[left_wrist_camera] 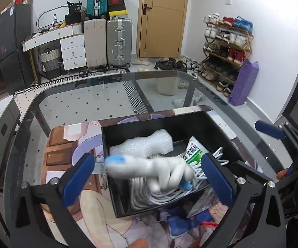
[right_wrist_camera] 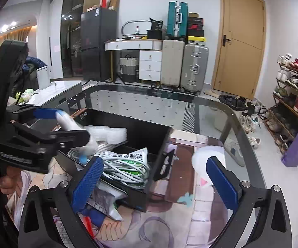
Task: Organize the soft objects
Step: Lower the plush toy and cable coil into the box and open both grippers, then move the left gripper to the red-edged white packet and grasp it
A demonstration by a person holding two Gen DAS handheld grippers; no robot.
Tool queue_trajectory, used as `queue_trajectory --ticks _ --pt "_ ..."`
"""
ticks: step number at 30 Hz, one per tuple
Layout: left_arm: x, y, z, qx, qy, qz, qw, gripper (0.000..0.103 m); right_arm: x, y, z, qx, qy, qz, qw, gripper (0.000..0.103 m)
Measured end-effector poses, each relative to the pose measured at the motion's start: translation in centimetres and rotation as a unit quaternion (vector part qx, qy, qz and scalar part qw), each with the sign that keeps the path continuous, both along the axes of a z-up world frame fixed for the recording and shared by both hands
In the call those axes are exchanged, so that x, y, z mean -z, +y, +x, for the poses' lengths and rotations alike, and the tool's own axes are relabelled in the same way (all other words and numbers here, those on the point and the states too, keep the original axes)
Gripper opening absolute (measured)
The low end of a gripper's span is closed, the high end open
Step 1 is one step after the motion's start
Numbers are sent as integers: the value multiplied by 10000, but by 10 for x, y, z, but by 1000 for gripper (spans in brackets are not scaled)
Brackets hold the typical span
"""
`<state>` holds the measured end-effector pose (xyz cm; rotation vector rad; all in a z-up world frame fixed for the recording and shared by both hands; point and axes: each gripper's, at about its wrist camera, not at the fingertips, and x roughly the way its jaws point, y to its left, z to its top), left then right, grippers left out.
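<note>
Jaws of the left gripper (left_wrist_camera: 146, 177) stand wide apart, and a white glove with blue fingertips (left_wrist_camera: 149, 168) hangs blurred between them over the black box (left_wrist_camera: 190, 122); whether either pad touches it I cannot tell, though in the right wrist view the glove (right_wrist_camera: 72, 127) seems to sit against the left gripper's (right_wrist_camera: 61, 122) lower finger; the right gripper (right_wrist_camera: 154, 181) is spread open with nothing between its blue pads (right_wrist_camera: 87, 181), held just beside the box's near corner; inside the box lie a piece of white foam wrap (left_wrist_camera: 146, 144), a coil of white cable (right_wrist_camera: 126, 168) and a green-and-white packet (left_wrist_camera: 193, 152), the packet resting on the cable; a second packet (right_wrist_camera: 105, 203) lies outside against the box wall; the box sits on a printed cartoon mat (right_wrist_camera: 180, 212) spread over the glass table (left_wrist_camera: 99, 101); beyond the table stand suitcases (left_wrist_camera: 119, 42), a wooden door (left_wrist_camera: 163, 16) and a shoe rack (left_wrist_camera: 225, 49).
</note>
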<state>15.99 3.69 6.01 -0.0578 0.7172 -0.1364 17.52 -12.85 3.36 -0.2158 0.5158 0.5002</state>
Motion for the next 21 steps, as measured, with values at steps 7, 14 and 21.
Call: queue_trajectory --ticks 7,14,21 --pt "-6 0 -18 -87 -59 -10 9999 103 5 -15 -12 99 62 111 9999 102" --pt "-2 2 -42 -240 -42 -49 9997 103 13 -28 -35 103 120 245 9996 102" --pt "3 -4 -65 -297 -29 36 9995 103 19 -41 -56 95 180 312 9993 102"
